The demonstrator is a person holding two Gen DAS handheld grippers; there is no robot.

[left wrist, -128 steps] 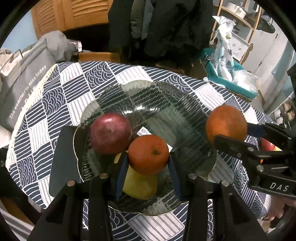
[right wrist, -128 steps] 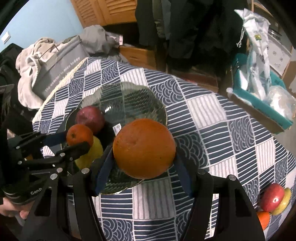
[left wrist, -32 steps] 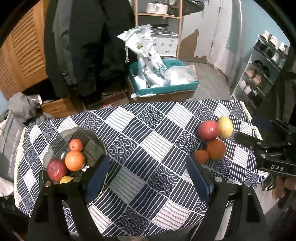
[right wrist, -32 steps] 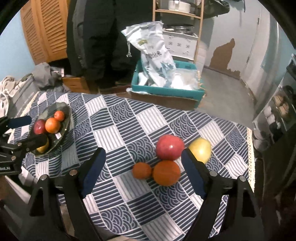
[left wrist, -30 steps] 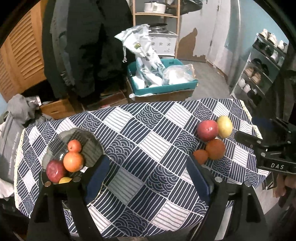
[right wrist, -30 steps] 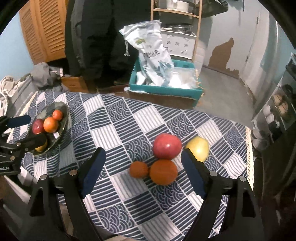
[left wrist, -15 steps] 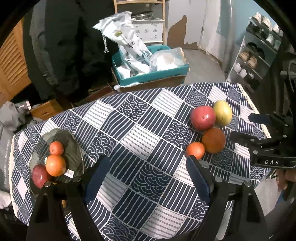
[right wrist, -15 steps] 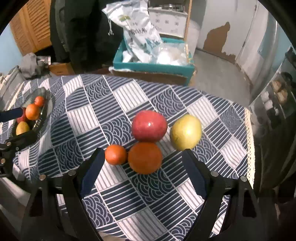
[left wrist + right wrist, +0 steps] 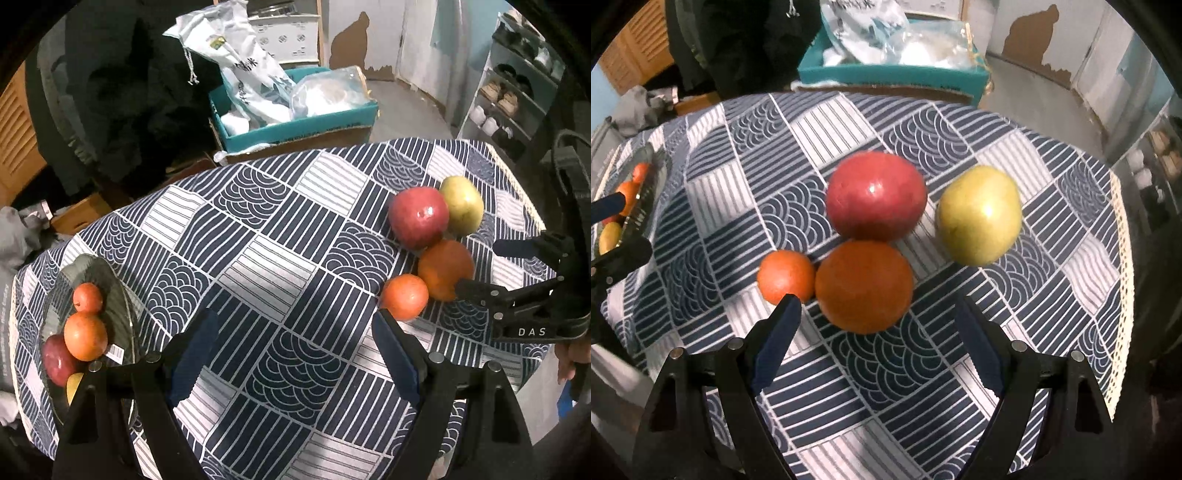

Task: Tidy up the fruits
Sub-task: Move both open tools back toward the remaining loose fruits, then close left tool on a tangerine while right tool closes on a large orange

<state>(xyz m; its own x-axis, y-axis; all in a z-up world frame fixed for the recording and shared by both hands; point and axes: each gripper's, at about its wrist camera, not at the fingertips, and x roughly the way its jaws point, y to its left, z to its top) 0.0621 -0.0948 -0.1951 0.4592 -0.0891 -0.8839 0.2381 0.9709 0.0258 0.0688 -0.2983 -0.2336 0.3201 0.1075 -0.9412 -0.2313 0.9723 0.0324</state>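
Several fruits lie grouped on the patterned tablecloth: a red apple [image 9: 875, 195], a yellow-green apple [image 9: 979, 216], a large orange [image 9: 863, 286] and a small orange [image 9: 785, 275]. My right gripper [image 9: 882, 336] is open and empty, just short of the large orange. The same group shows at the right of the left wrist view, with the red apple [image 9: 419, 217] and small orange [image 9: 404, 296]. My left gripper [image 9: 295, 350] is open and empty above the table's middle. A glass plate [image 9: 122, 306] at the far left holds several fruits.
A teal box [image 9: 295, 125] with white bags sits on the floor behind the table. A shoe rack [image 9: 517, 92] stands at the right. The tablecloth's lace edge [image 9: 1123, 258] runs close to the right of the yellow-green apple.
Both grippers left their oranges on the plate, opened, and swung right. Over the last second both have moved closer to the loose fruit group.
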